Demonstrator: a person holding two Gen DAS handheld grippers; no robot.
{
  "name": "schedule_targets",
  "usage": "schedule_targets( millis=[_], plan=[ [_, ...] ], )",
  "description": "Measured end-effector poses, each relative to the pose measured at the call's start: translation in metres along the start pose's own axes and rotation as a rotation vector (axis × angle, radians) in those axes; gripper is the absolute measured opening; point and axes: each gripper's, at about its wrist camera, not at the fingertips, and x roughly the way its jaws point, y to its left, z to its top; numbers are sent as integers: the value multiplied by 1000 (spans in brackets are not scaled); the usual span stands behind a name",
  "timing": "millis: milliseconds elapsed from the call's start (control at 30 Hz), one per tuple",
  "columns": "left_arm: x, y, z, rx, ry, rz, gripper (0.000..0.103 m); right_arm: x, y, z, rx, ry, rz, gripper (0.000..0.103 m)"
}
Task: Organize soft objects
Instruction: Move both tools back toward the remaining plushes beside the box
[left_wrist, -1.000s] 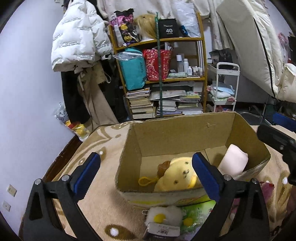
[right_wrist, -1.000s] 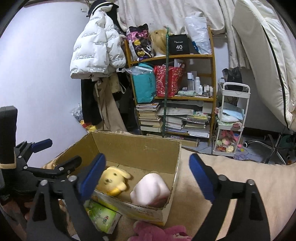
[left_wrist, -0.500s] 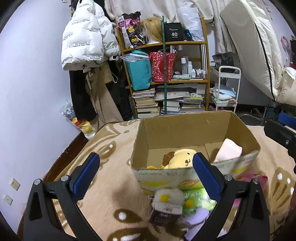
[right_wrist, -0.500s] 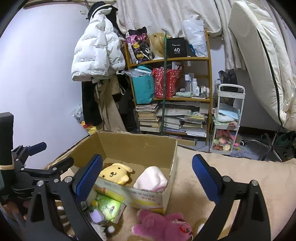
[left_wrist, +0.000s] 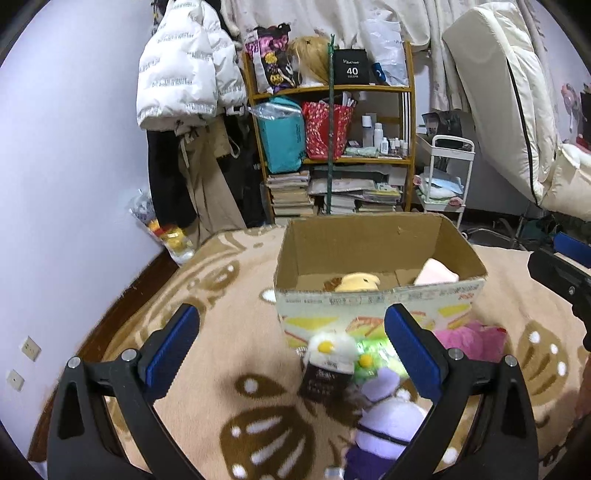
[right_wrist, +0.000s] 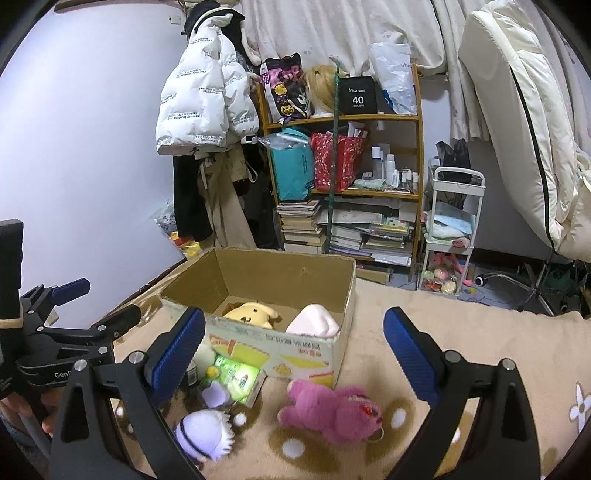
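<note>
A cardboard box (right_wrist: 266, 295) sits open at the centre of the frame on a tan blanket (right_wrist: 461, 332) patterned with brown and white shapes. Inside it lie a yellow plush toy (right_wrist: 251, 314) toward the left and a pale pink soft item (right_wrist: 314, 323) at the right. Both pairs of tongs are released and carry nothing: the left tongs (left_wrist: 291, 347) and the right tongs (right_wrist: 295, 350) each show their blue pads spread wide across the lower frame.

Loose toys lie in front of the box. A pink plush bear (right_wrist: 332, 410) sprawls on the blanket at lower centre of the right wrist view. A purple and white plush (right_wrist: 203, 435) lies at lower left, near a green packet (right_wrist: 236, 380) that rests just beside the box's printed front wall. A white fluffy toy with a yellow spot (left_wrist: 328, 349) lies close against the box in the left wrist view.

Behind, a wooden shelf (right_wrist: 343, 118) crowded with bags and books stands against the wall, beside a hanging white puffer jacket (right_wrist: 203, 107).
</note>
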Motion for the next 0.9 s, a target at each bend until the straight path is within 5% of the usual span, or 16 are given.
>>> schedule_targets(
  millis=[500, 900],
  plan=[
    [-28, 2, -20, -6, 27, -12, 99, -26, 1, -16, 39, 54, 2, 101],
    [-13, 0, -25, -25, 86, -31, 99, -11, 1, -24, 37, 113, 0, 101]
  ],
)
